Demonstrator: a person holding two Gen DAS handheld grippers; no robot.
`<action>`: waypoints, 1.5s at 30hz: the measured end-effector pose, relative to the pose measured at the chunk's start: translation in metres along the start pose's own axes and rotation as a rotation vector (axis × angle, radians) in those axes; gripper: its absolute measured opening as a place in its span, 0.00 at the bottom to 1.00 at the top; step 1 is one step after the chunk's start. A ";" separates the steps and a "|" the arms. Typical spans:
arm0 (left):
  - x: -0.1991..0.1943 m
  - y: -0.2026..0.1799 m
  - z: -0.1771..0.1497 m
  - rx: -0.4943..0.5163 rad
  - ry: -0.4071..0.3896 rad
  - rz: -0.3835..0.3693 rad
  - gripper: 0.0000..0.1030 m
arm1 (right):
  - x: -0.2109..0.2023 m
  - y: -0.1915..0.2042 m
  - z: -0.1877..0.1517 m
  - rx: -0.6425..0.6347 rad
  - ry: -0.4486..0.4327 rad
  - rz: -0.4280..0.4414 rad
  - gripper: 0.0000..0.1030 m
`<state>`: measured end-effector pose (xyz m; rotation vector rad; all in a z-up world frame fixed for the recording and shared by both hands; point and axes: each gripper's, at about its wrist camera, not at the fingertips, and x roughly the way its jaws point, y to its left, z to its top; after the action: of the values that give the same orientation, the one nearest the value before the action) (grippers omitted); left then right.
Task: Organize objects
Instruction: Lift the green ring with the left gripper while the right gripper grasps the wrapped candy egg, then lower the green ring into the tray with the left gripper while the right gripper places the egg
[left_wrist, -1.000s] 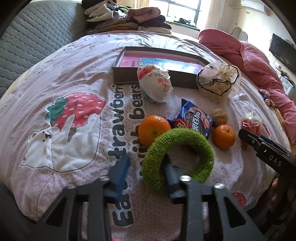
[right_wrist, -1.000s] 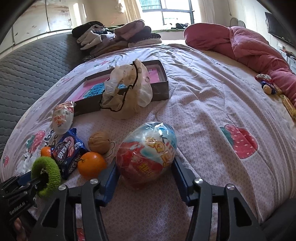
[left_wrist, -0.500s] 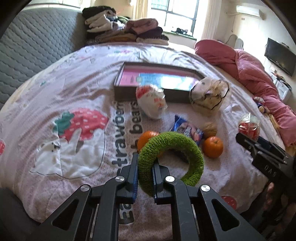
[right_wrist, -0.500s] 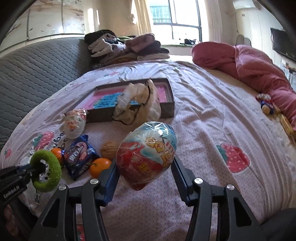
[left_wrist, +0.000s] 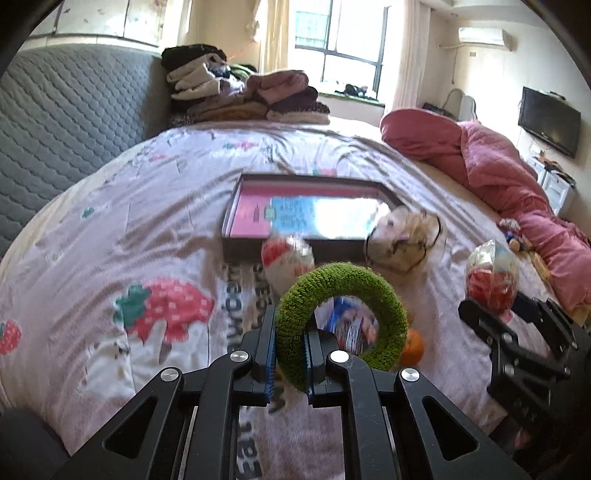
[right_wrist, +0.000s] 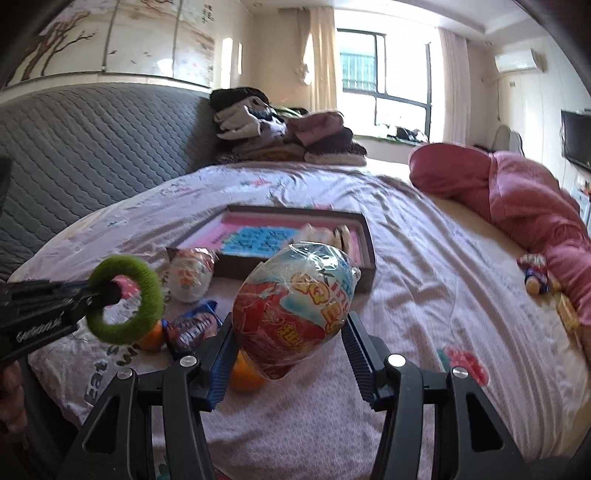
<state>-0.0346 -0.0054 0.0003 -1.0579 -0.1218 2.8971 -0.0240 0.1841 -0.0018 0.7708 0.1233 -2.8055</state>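
Both grippers are rising above the bed: left gripper pinching the green ring, right gripper clamping the wrapped egg; dark tray lying beyond.

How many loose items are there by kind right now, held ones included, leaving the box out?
Green fuzzy ring: 1, in the left gripper
Wrapped egg-shaped packs: 2, one in the right gripper
Oranges: 2
Blue snack packet: 1
Tied plastic bag: 1
Total: 7
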 end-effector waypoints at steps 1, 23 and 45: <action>0.000 0.000 0.005 0.003 -0.011 0.002 0.11 | -0.001 0.001 0.004 -0.009 -0.010 0.003 0.54; 0.044 0.017 0.088 -0.017 -0.071 0.018 0.11 | 0.044 -0.015 0.089 -0.058 -0.085 0.029 0.54; 0.156 0.046 0.142 -0.041 0.026 0.019 0.12 | 0.153 -0.039 0.130 -0.170 0.058 -0.024 0.54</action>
<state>-0.2462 -0.0471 0.0047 -1.1092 -0.1709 2.9085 -0.2259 0.1739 0.0318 0.8143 0.3781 -2.7508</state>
